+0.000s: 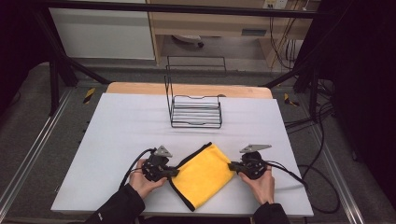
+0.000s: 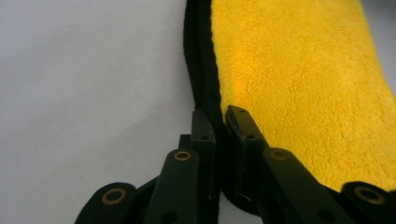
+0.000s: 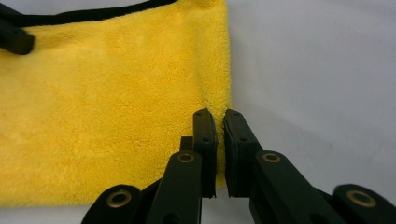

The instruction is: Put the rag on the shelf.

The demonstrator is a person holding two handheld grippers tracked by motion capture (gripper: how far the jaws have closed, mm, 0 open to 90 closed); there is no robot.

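A white bench is seen from above, with a person's two forearms in dark sleeves entering from the bottom edge. A yellow microfibre cloth with a black trim lies folded flat on the near middle of the bench, turned at an angle so one corner points toward the person.

The left hand-held gripper meets the cloth's left edge. In the left gripper view, its two black jaws are closed together on the black trim of the cloth, with the trim pinched between them.

The right hand-held gripper meets the cloth's right edge. In the right gripper view, its jaws stand nearly together with a thin gap between them, right at the cloth's plain yellow edge; whether any fabric is caught between them cannot be told. The tip of the other gripper shows at the far upper left of that view, on the trim.

Farther back on the bench, well apart from the cloth, stands a black wire rack with a tall upright frame at its left side. Black cables trail from the right gripper off the bench's right side.
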